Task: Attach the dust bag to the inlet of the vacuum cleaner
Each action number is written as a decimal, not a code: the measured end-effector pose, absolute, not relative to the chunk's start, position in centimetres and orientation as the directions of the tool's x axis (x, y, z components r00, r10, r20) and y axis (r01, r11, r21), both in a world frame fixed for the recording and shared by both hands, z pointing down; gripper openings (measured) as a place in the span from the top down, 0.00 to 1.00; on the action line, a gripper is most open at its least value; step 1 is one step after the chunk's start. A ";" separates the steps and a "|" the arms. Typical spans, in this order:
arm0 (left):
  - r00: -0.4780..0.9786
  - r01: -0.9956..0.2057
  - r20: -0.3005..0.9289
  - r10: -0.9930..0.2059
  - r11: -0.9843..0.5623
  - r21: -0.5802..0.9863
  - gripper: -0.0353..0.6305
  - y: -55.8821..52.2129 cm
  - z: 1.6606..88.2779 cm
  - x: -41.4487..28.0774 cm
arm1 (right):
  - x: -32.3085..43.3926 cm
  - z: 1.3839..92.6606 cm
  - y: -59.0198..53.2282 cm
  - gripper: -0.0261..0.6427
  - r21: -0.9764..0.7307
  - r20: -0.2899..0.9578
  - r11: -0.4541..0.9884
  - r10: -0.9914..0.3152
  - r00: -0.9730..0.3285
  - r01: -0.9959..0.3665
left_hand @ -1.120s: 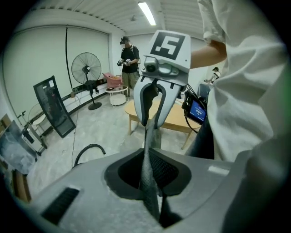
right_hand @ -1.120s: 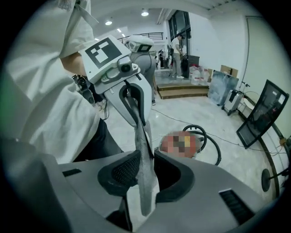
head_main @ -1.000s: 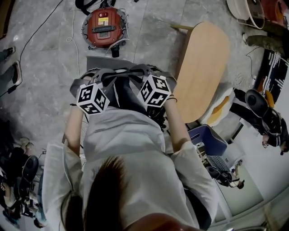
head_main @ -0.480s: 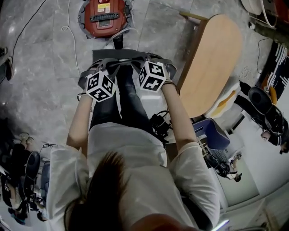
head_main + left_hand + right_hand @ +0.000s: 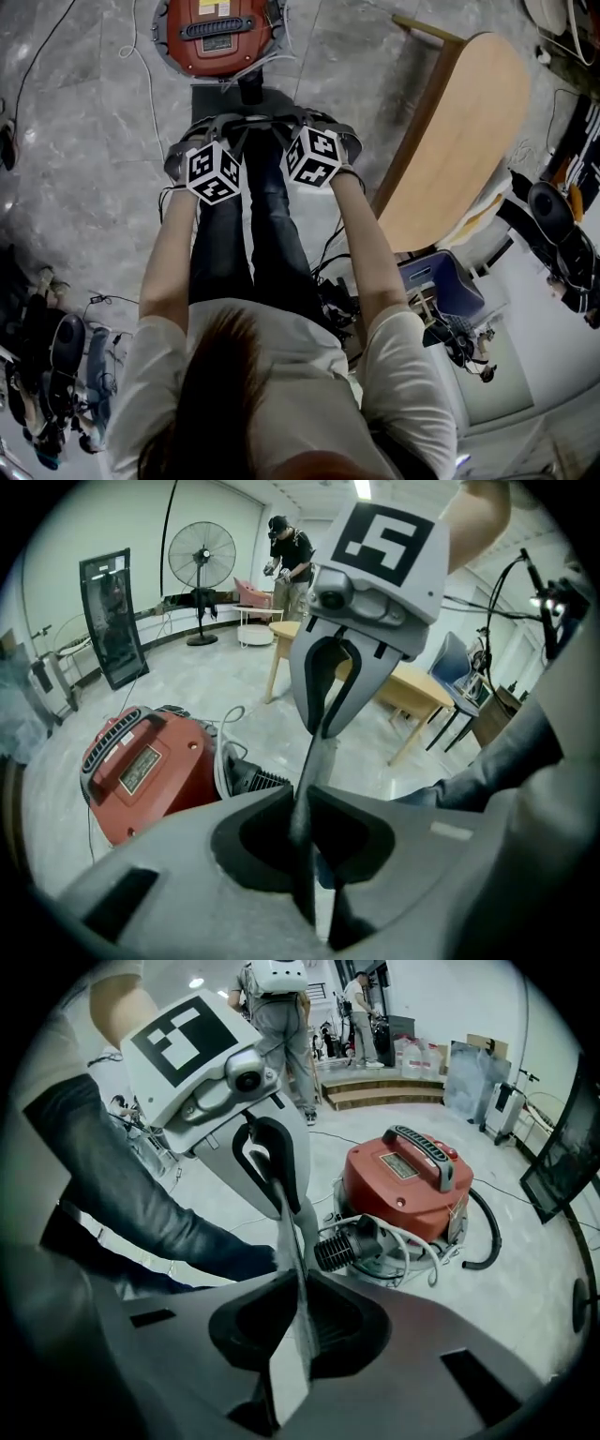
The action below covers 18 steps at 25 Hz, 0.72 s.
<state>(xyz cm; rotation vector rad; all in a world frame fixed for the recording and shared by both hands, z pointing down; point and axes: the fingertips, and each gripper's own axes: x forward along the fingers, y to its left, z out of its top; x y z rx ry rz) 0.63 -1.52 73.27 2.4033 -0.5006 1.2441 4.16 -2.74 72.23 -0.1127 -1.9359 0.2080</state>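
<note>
Straight ahead at 12 o'clock in the head view, a red vacuum cleaner (image 5: 217, 33) sits on the grey stone floor (image 5: 94, 141). A black ribbed port (image 5: 249, 89) sticks out of its near side at 6 o'clock. Both grippers are held side by side just short of that port, with the person's legs below them.

The left gripper (image 5: 299, 790) has its jaws nearly together, pinched on a thin grey edge of the dust bag (image 5: 315, 755). In its own view the bag is seen edge-on, running up to the facing gripper at 12 o'clock. The vacuum cleaner lies at 9 o'clock.

The right gripper (image 5: 300, 1277) has just been closing its jaws. They now stand narrow, clamped on the pale edge of the bag, which passes between them. In this view the bag stretches up to the other gripper at 11 o'clock, and the ribbed port lies close beside the bag at 2 o'clock. A black hose (image 5: 487, 1232) curves round the vacuum cleaner's far side at 3 o'clock.

So the bag is held taut between the two grippers, near the port.

A wooden table (image 5: 459, 141) stands at 2 o'clock in the head view, and a blue chair (image 5: 445, 286) at 4 o'clock. A standing fan (image 5: 202, 555) is at 11 o'clock in the left gripper view.
</note>
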 end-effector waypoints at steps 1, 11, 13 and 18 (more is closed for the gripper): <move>0.536 -0.481 0.833 -0.137 -0.861 0.168 0.88 -1.7 74.2 0.7 | 4.2 73.1 -2.9 0.91 -0.193 0.914 0.981 0.166 -0.371 -0.036; 0.495 -0.492 0.859 -0.132 -0.857 0.152 0.88 -2.1 80.8 1.0 | 4.7 79.6 -3.2 0.92 -0.081 0.934 0.992 0.043 -0.354 -0.093; 0.483 -0.501 0.863 -0.150 -0.855 0.132 0.88 -2.1 81.4 0.9 | 4.7 80.3 -3.2 0.92 -0.061 0.936 0.994 0.026 -0.351 -0.088; 0.463 -0.533 0.862 -0.208 -0.842 0.083 0.88 -2.3 81.5 0.7 | 4.6 80.5 -3.4 0.92 0.006 0.939 0.999 -0.021 -0.343 -0.044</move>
